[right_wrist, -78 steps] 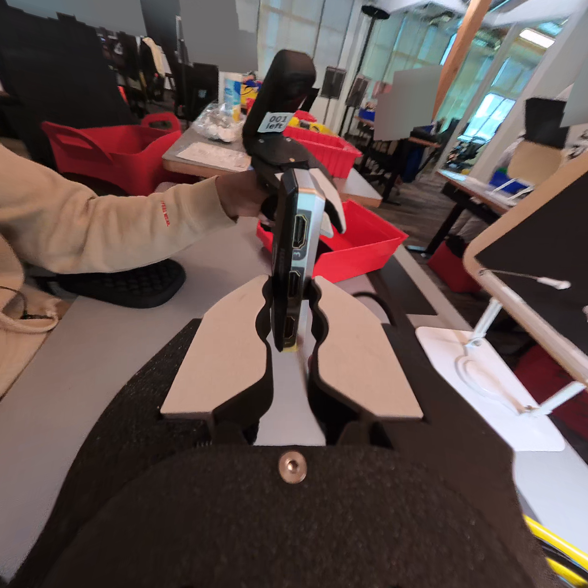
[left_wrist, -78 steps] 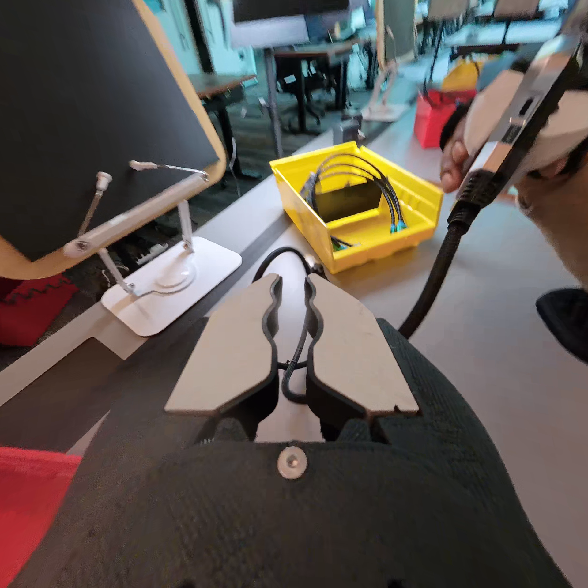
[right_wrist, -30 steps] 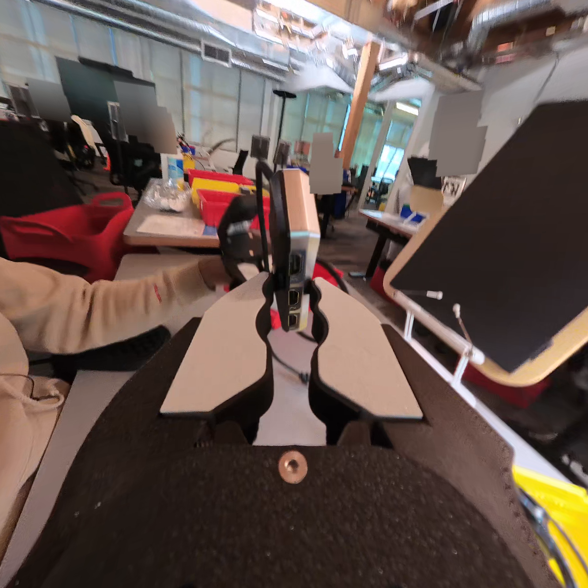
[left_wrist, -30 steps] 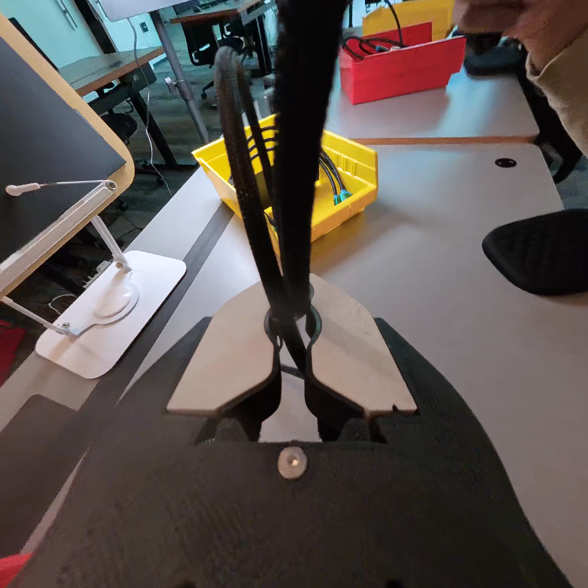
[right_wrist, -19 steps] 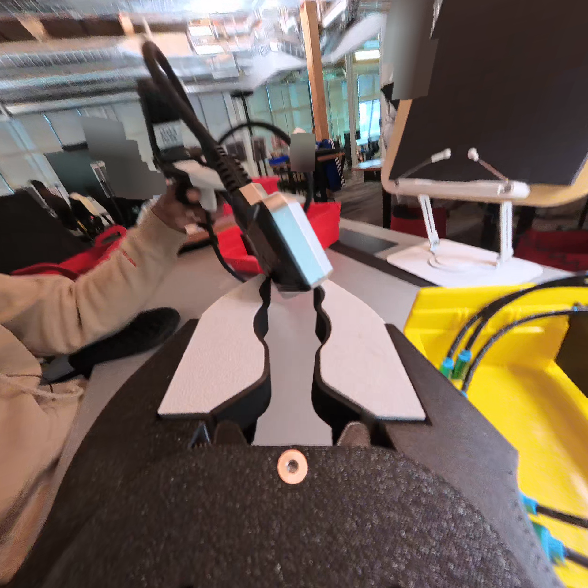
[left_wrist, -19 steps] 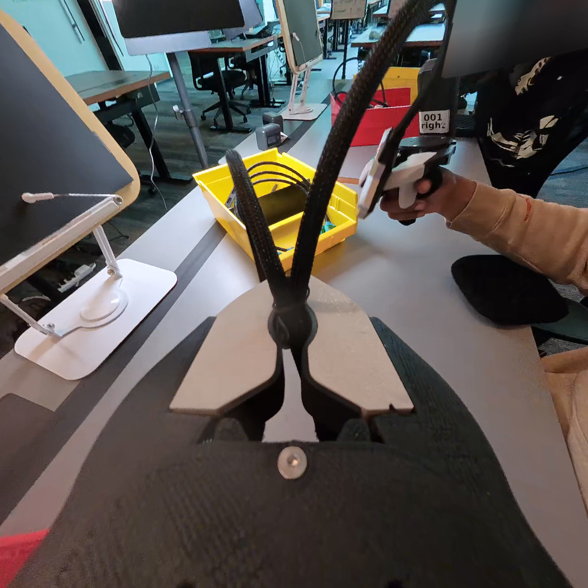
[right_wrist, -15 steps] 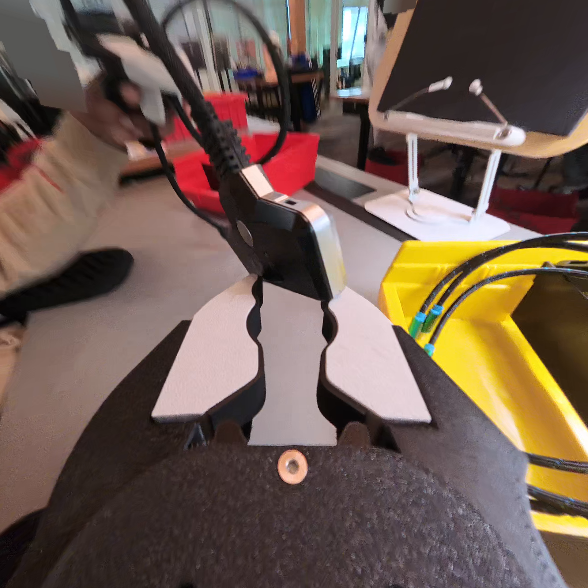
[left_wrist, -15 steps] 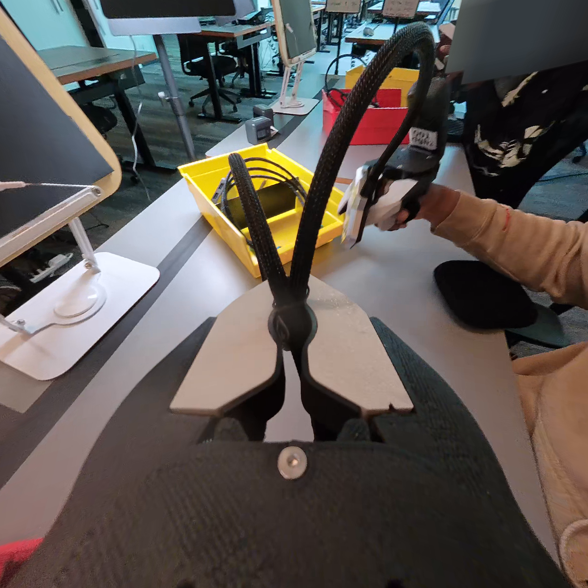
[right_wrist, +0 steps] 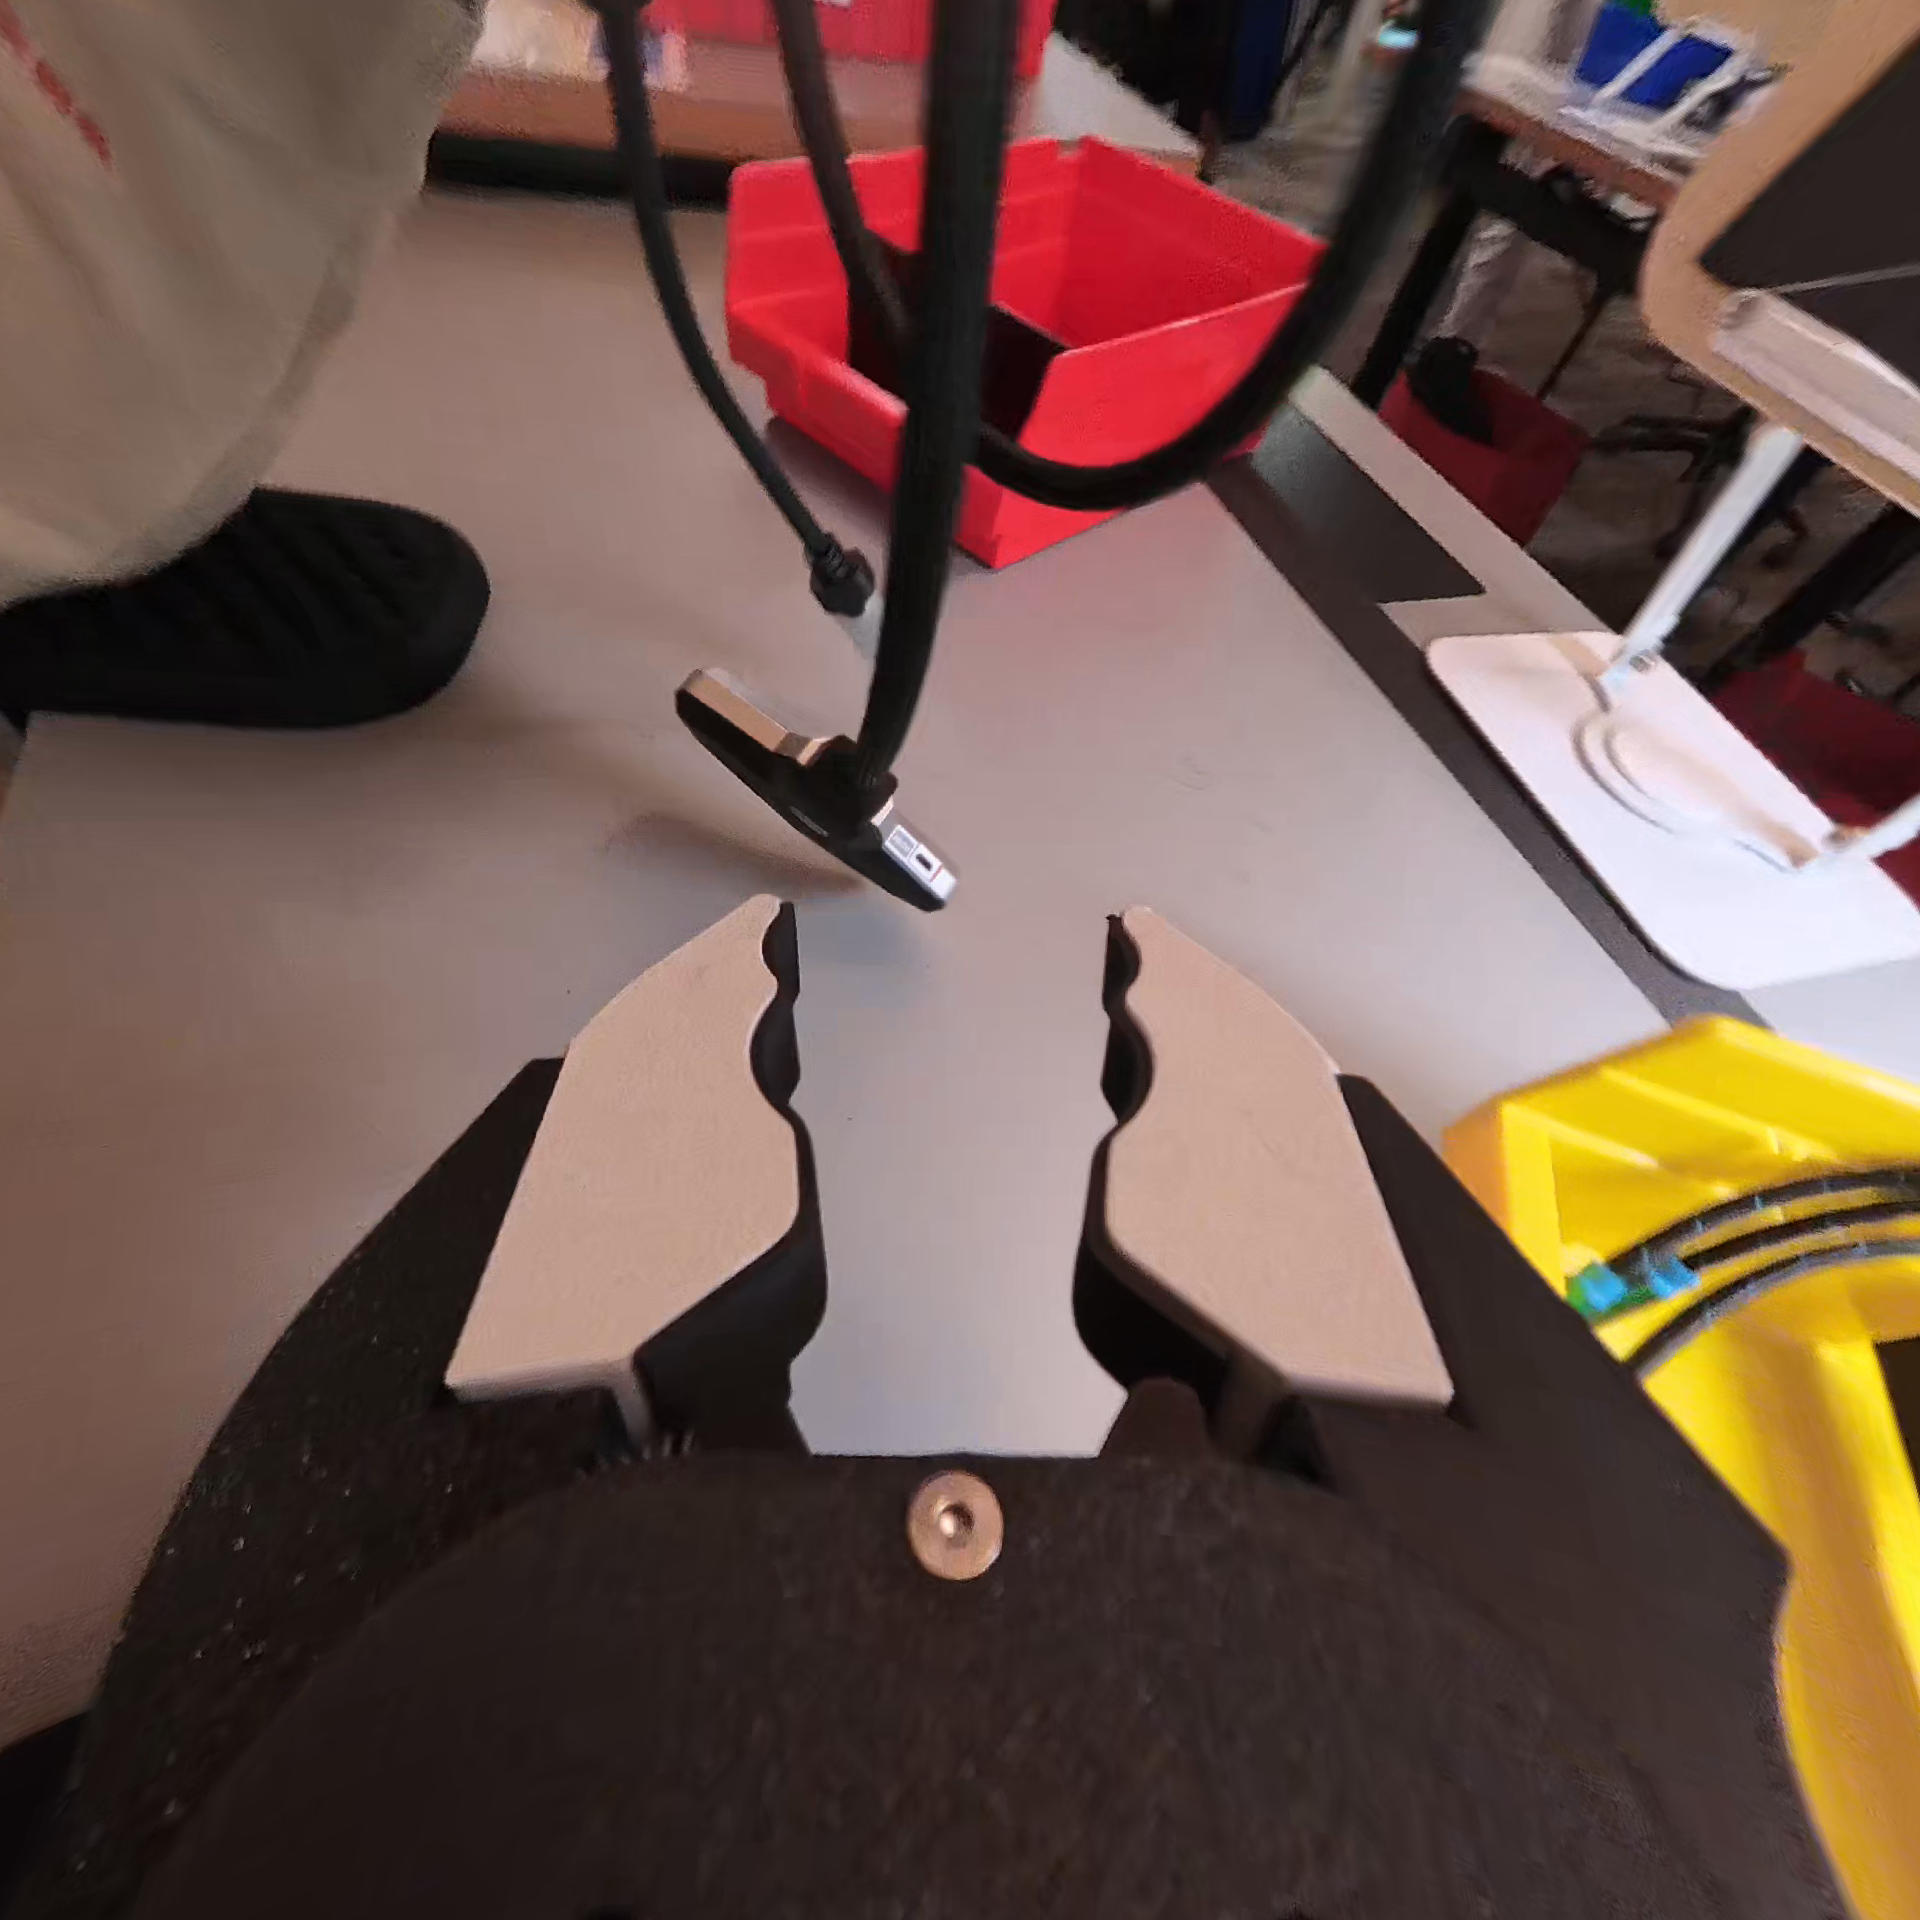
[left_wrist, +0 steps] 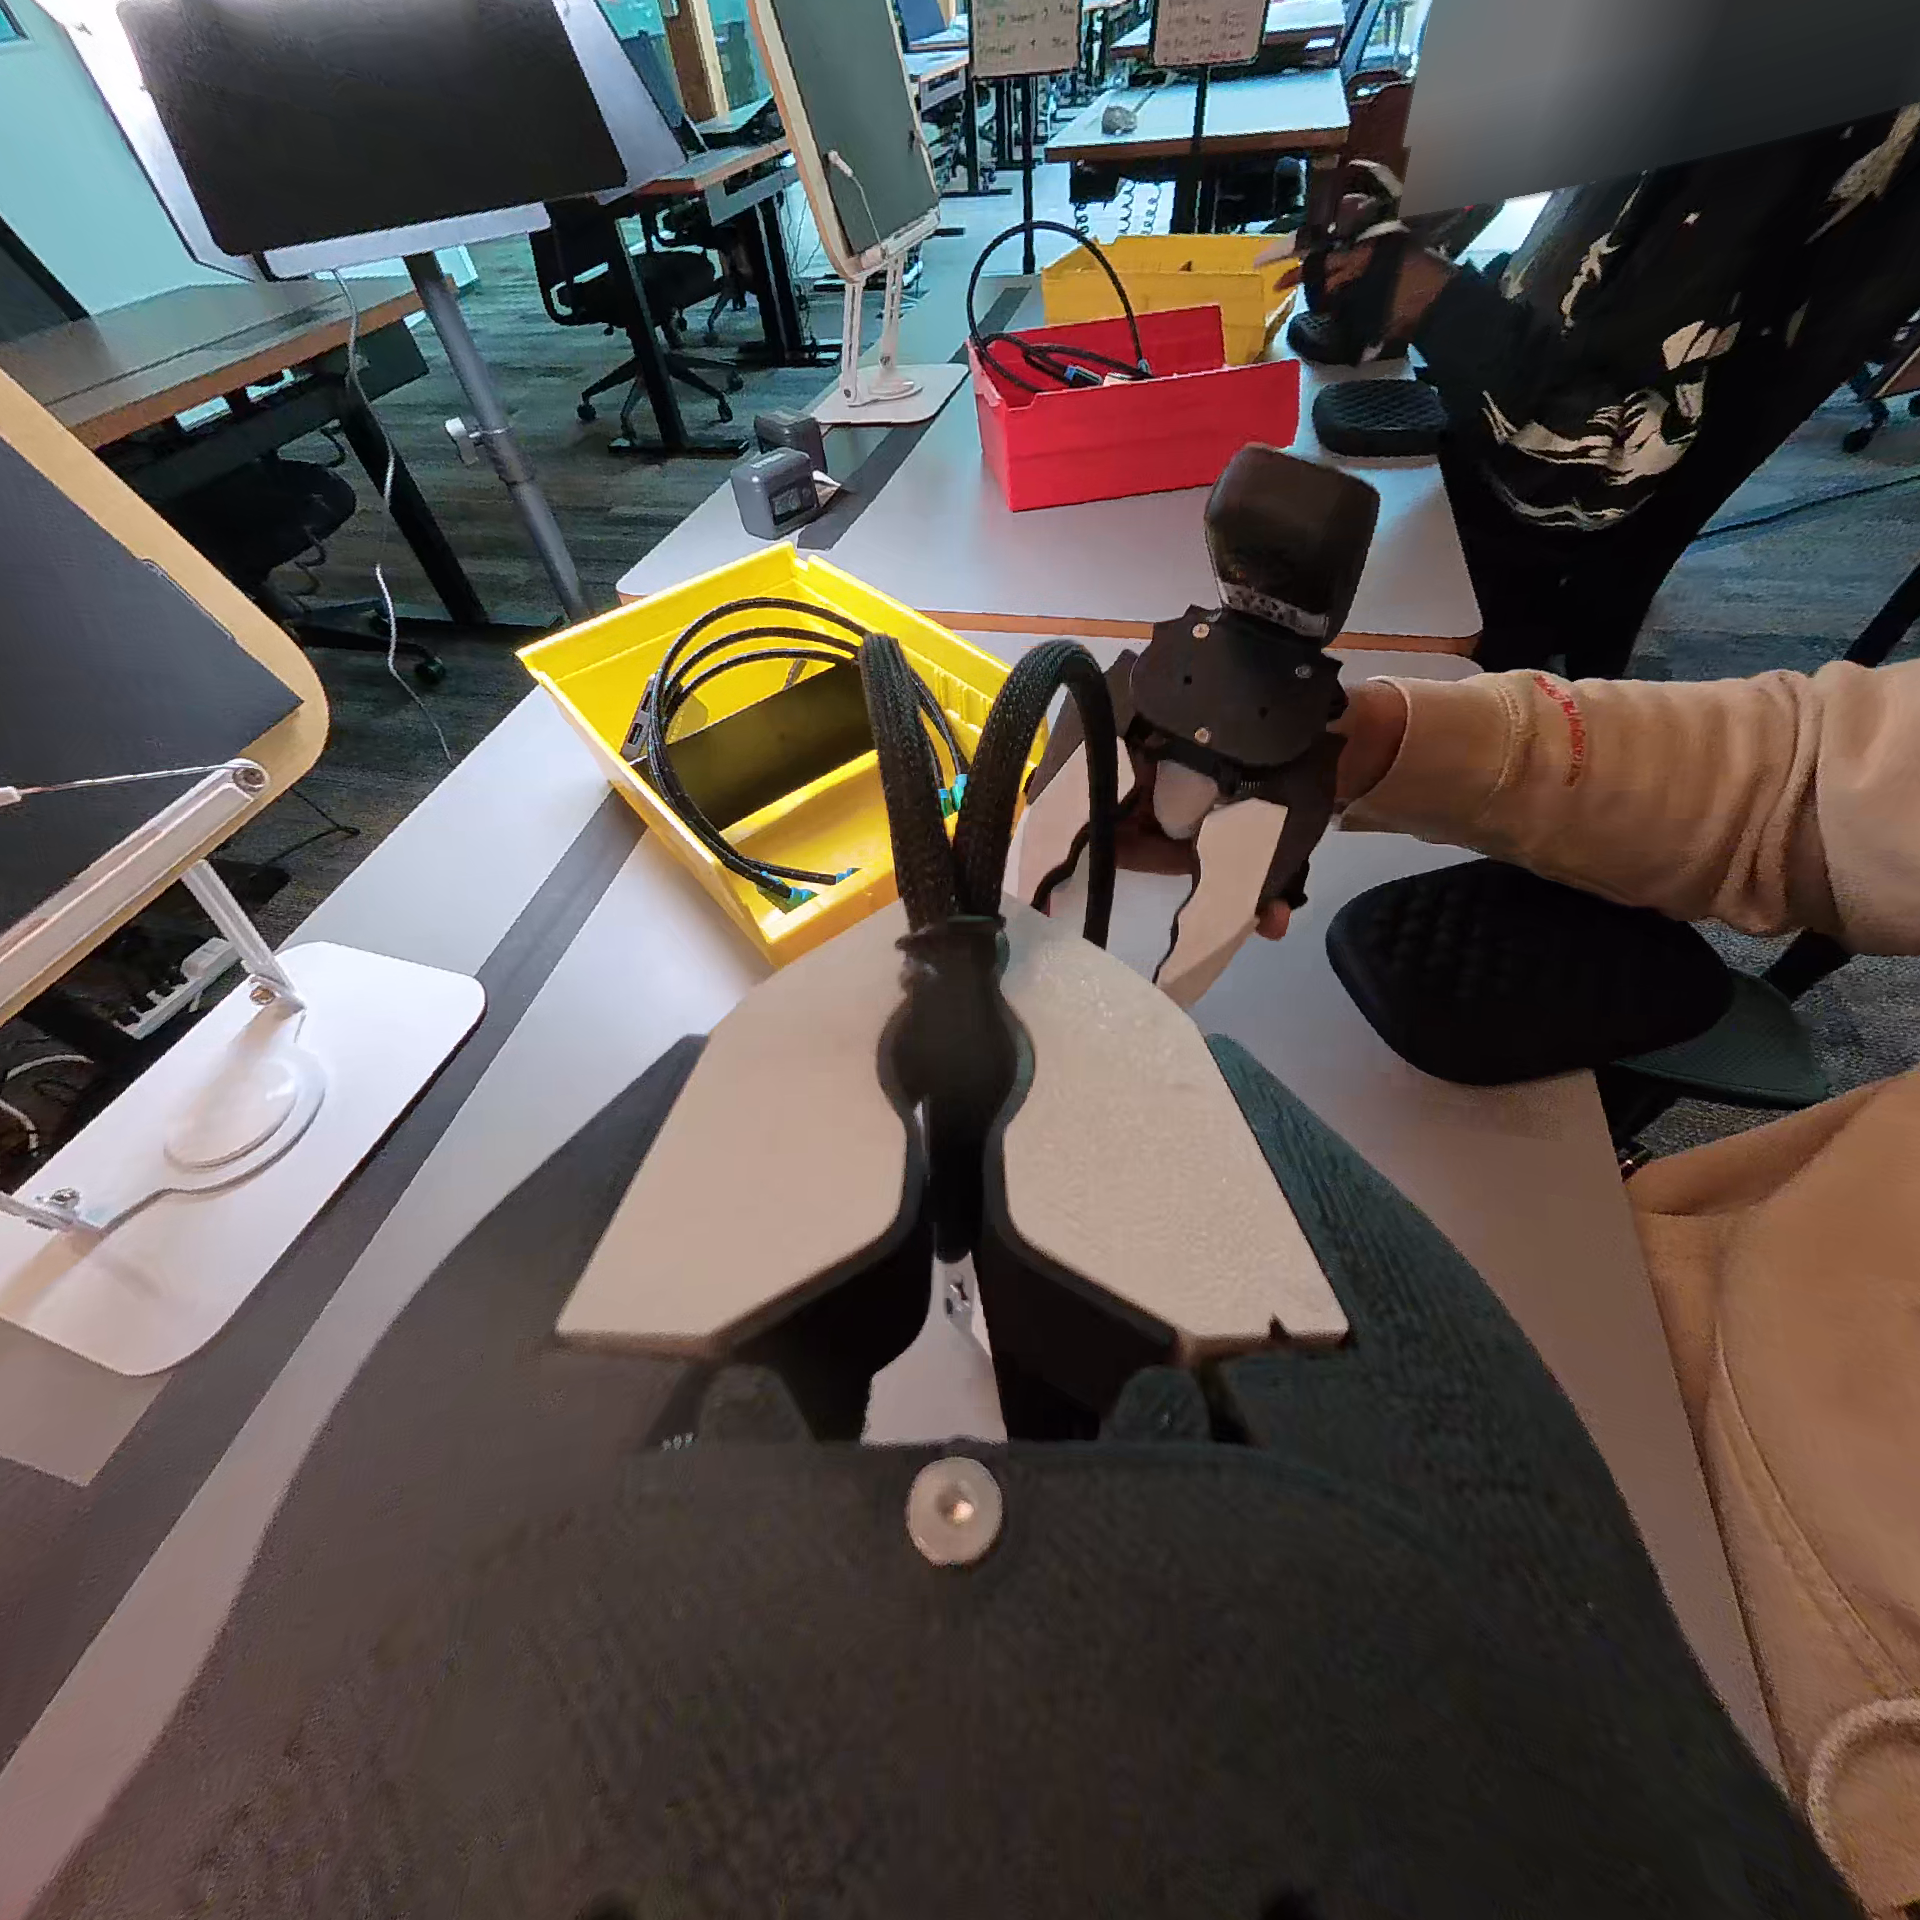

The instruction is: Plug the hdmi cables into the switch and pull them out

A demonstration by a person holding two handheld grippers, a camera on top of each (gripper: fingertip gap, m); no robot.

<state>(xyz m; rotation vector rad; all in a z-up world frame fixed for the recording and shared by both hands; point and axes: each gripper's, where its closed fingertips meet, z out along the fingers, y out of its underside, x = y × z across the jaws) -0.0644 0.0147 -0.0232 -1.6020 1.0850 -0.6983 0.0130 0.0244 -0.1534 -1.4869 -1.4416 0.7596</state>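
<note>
The left tool [left_wrist: 956,1049] is clamped on a bundle of braided hdmi cables [left_wrist: 987,790] at frame centre. The right tool [right_wrist: 951,925] stands wide apart, gripping nothing. Only the right wrist view shows the switch [right_wrist: 821,795], tilted at frame centre on a cable over the grey desk [right_wrist: 312,935], just beyond the right tool's tips.

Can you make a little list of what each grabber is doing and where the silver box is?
left gripper: shut on the braided black cable
right gripper: open, holding nothing
switch: dangling from the cable, tilted, just past the right gripper's tips, over the grey table
yellow bin: thin black cables inside
red bin: behind the switch
</note>
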